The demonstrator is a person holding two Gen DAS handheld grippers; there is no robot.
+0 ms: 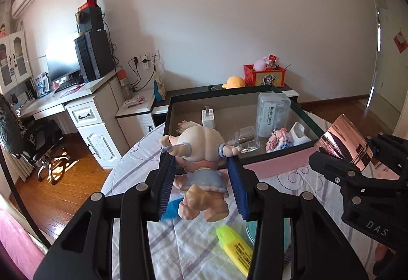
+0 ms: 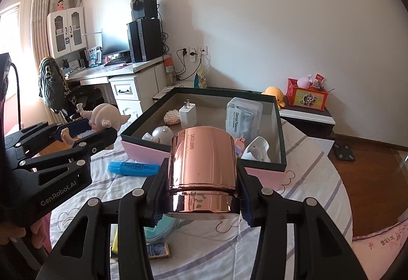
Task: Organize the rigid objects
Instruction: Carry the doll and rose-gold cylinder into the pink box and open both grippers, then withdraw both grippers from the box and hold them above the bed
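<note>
My left gripper [image 1: 201, 160] is shut on a small doll figurine [image 1: 201, 142], its blue pads clamping the body just under the pigtails. The doll hangs above the bedspread, in front of the dark-rimmed pink box [image 1: 229, 93]. My right gripper [image 2: 202, 170] is shut on a rose-gold metal cup [image 2: 202, 160], held upright near the box's [image 2: 278, 127] front wall. In the right wrist view the left gripper [image 2: 76, 137] and doll [image 2: 102, 116] appear at the left. The cup [image 1: 344, 139] shows at the right in the left wrist view.
The box holds a white charger [image 2: 187, 114], a dental flosser case [image 2: 242, 116], a glass bottle [image 1: 246, 138] and brick toys [image 1: 278, 141]. On the bedspread lie a yellow highlighter [image 1: 237, 246], a blue highlighter [image 2: 132, 167] and a teal dish [image 2: 160, 229]. A desk and chair stand left.
</note>
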